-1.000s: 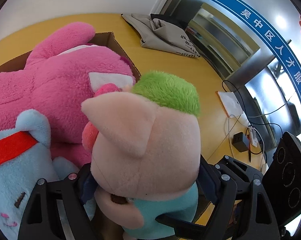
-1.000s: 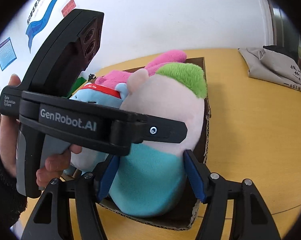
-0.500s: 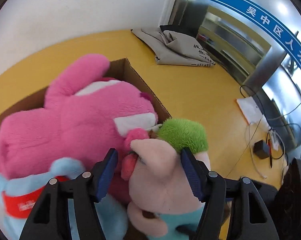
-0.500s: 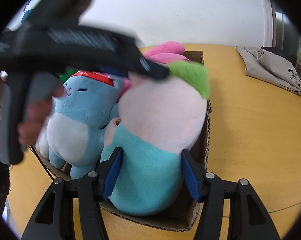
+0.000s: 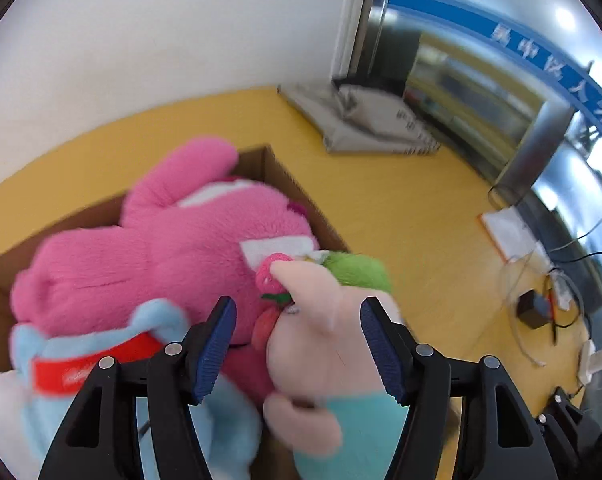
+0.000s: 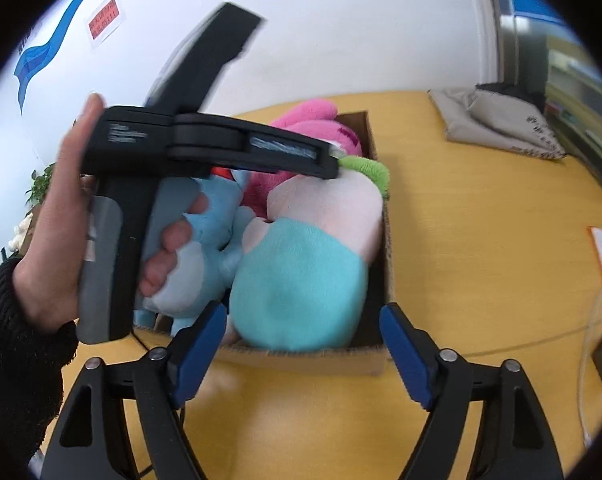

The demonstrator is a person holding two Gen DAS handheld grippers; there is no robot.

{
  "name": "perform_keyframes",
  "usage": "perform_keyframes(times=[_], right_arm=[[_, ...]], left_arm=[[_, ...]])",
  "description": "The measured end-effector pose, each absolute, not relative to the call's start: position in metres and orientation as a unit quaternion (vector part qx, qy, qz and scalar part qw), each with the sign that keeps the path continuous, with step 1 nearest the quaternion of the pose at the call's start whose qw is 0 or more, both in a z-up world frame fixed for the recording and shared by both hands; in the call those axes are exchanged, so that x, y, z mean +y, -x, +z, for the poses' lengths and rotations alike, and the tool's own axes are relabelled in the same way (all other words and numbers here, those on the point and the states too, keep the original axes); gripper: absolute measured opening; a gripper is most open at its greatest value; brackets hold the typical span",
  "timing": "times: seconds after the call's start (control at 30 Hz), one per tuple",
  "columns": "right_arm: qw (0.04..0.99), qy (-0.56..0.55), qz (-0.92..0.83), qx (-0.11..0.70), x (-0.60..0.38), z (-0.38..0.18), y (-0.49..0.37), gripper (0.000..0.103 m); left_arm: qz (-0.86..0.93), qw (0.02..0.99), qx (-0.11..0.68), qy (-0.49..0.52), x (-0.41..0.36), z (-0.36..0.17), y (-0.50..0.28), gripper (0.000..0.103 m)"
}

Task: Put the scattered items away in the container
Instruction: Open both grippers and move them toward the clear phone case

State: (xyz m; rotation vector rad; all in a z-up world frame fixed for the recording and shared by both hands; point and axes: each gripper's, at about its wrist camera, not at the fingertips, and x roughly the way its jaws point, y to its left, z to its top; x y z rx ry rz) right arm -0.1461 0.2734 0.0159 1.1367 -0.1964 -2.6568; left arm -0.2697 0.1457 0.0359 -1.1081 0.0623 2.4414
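Note:
A cardboard box [image 6: 365,360] on the yellow table holds three plush toys: a pink bear [image 5: 149,252], a light blue toy with a red band [image 5: 81,364] and a pig with green hair and a teal body [image 6: 301,276]. The pig [image 5: 329,344] lies at the box's right side. My left gripper [image 5: 299,344] is open above the pig's head and holds nothing. My right gripper [image 6: 301,356] is open, drawn back over the box's near edge, empty. The left gripper's body and the hand on it [image 6: 141,216] show in the right wrist view.
A folded grey bag [image 5: 365,120] lies at the far side of the table. Papers [image 5: 509,232], cables and a small black adapter [image 5: 533,308] lie at the right. A white wall stands behind the table.
Both grippers have let go of the pig and pulled back and up from it. The pig now rests in the box beside the pink bear.

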Motion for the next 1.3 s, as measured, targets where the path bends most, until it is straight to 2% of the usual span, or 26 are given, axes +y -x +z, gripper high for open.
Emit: perform_keyframes(times=[0.03,0.1,0.27,0.47,0.6,0.83,0.9,0.97,1.23,1.3], right_arm=[[0.116,-0.384,-0.914,-0.068,0.273,0.021,0.136,0.081],[0.103,-0.372,-0.921,-0.059,0.269,0.029,0.116,0.081],[0.066,-0.341,-0.938,-0.018,0.253,0.046,0.068,0.081],[0.059,-0.323,-0.945,-0.005,0.242,0.06,0.02,0.081],[0.058,-0.326,-0.944,0.001,0.235,0.062,0.001,0.081],[0.052,-0.323,-0.945,0.009,0.229,0.064,-0.027,0.081],[0.054,-0.327,-0.943,0.007,0.229,0.062,-0.032,0.081],[0.062,-0.336,-0.94,0.002,0.227,0.056,-0.04,0.081],[0.163,-0.437,-0.885,0.011,0.187,-0.019,-0.072,0.081],[0.17,-0.462,-0.87,0.007,0.178,-0.035,-0.071,0.081]], left_arm=[[0.892,0.232,0.013,0.387,0.133,0.048,0.252,0.075],[0.9,0.237,-0.005,0.366,0.102,0.067,0.209,0.096],[0.918,0.215,-0.006,0.335,0.035,0.086,0.112,0.102],[0.923,0.166,-0.039,0.344,-0.032,0.07,0.024,0.103],[0.909,0.164,-0.047,0.38,-0.053,0.043,-0.014,0.097],[0.899,0.175,-0.07,0.396,-0.053,0.02,-0.047,0.096],[0.894,0.176,-0.066,0.407,-0.051,0.013,-0.049,0.08],[0.886,0.177,-0.065,0.424,-0.049,0.003,-0.05,0.069],[0.847,0.193,-0.051,0.493,-0.041,-0.054,-0.056,0.067],[0.835,0.191,-0.043,0.515,-0.04,-0.072,-0.052,0.057]])
